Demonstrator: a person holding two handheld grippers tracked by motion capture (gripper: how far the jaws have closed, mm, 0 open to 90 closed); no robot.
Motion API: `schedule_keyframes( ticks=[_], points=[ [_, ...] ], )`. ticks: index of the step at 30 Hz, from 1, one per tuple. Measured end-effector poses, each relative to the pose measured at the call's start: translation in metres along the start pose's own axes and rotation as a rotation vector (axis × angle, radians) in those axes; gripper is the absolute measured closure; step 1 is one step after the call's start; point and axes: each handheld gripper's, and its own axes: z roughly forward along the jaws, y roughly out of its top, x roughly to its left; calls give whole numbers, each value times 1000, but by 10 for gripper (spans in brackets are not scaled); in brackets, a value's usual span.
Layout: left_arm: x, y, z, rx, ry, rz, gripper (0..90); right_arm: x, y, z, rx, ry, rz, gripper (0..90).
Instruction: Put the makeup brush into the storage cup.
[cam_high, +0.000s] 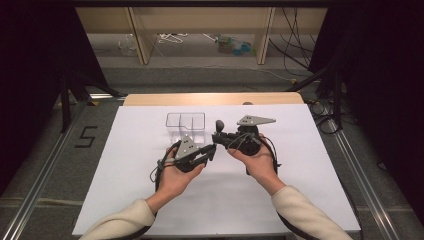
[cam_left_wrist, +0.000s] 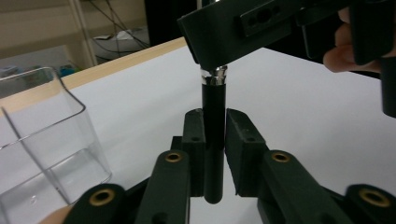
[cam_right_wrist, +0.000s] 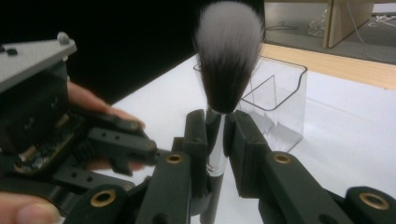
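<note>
Mid-handover at frame centre: both left claw (cam_high: 212, 150) and right claw (cam_high: 220, 137) clamped on brush (cam_right_wrist: 228, 56); next, presumably release one, then lower into clear organizer (cam_high: 185, 121).

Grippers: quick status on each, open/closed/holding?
Left gripper: closed on the makeup brush handle.
Right gripper: closed on the same brush, just below the bristles.

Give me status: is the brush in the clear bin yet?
Done: the brush is off the table, upright. In hand: both the left gripper and right gripper are shut on its handle, which looks like a handover. Left: one gripper must let go, and the brush probably goes into the bin, which looks empty.
</note>
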Motion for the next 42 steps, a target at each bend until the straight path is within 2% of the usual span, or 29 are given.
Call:
schedule_keyframes(
  ticks=[4, 5, 7, 11, 16, 20, 28, 30, 35, 38, 39, 42],
  points=[
    [4, -2, -7, -26, -22, 32, 482, 7, 4, -2, 46, -26, -107, 783],
    [3, -3, -8, -35, -42, 26, 416, 10, 5, -2, 53, -24, -127, 783],
    [3, -6, -12, -44, -45, 45, 323, 13, 5, -1, 59, -25, -147, 783],
    [5, -10, -16, -57, -58, 64, 239, 17, 5, 0, 71, -30, -178, 783],
    [5, -10, -12, -86, -59, 42, 204, 21, 5, 0, 82, -41, -208, 783],
    [6, -9, -4, -112, -52, 21, 213, 21, 5, 0, 76, -40, -203, 783],
    [10, -7, 8, -136, -34, -5, 334, 20, 5, 0, 72, -43, -198, 783],
    [10, -7, 11, -144, -33, -21, 377, 20, 5, 0, 69, -43, -195, 782],
    [10, -8, 15, -147, -37, -22, 458, 20, 4, 0, 61, -42, -189, 782],
    [10, -8, 15, -155, -29, -33, 539, 20, 4, 0, 60, -41, -188, 782],
    [11, -8, 15, -155, -37, -22, 567, 20, 4, 0, 60, -40, -188, 782],
    [8, -8, 16, -155, -43, -32, 640, 20, 4, 0, 57, -47, -186, 783]
  ],
)
